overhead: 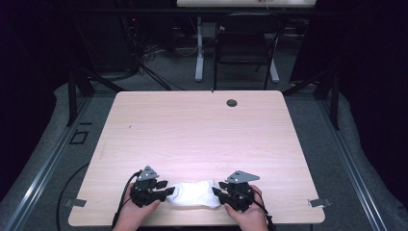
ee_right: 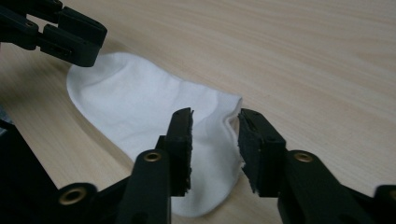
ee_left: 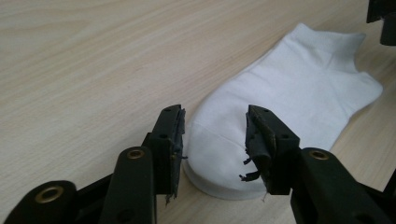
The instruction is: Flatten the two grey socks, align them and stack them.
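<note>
The tabletop point(overhead: 202, 130) carries a white sock point(overhead: 195, 193) lying flat near the middle of its near edge. The left gripper point(ee_left: 214, 135) stands open over the toe end and the right gripper point(ee_right: 215, 135) open over the cuff end (pads clear of the fabric, nothing gripped)

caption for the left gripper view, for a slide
Open left hand-held gripper poised over the toe end of a white sock lying flat on the wooden table.

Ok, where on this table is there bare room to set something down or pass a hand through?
Nearly all the light wooden table is free: everything from the white ankle sock back to the round dark cable hole, plus both front corners outside the hands. It is crowded only at the front edge, where the left tool and right tool flank the sock, jaws open.
</note>
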Available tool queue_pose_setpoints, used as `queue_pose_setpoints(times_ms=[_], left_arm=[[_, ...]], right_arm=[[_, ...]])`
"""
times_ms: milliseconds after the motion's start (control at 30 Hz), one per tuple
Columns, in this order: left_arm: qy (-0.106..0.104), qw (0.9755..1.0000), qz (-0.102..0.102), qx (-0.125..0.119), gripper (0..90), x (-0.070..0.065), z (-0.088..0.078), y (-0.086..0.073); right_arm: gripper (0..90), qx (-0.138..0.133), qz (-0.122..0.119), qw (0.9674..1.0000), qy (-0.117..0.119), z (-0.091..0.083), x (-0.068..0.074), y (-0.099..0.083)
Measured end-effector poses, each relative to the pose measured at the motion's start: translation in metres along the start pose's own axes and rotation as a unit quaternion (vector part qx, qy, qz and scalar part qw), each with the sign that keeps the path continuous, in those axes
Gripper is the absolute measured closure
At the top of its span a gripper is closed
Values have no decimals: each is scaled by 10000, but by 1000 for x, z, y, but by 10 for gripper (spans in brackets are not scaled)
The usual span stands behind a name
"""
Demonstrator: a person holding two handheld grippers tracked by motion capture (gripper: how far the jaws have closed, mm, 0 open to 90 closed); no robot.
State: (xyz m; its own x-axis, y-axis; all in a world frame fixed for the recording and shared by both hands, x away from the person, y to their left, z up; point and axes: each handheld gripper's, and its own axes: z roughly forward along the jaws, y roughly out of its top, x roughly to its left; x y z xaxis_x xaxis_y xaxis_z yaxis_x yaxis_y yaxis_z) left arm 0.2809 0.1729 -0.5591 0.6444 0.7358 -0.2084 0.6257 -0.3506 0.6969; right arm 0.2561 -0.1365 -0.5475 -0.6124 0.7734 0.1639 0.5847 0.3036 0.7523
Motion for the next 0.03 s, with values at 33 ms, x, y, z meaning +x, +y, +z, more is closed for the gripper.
queue_pose_setpoints(times_ms=[33], left_arm=[[8,10000,-51,-72,555,5,-3,0]], right_arm=[[613,-75,-30,10000,-39,-3,-2,0]])
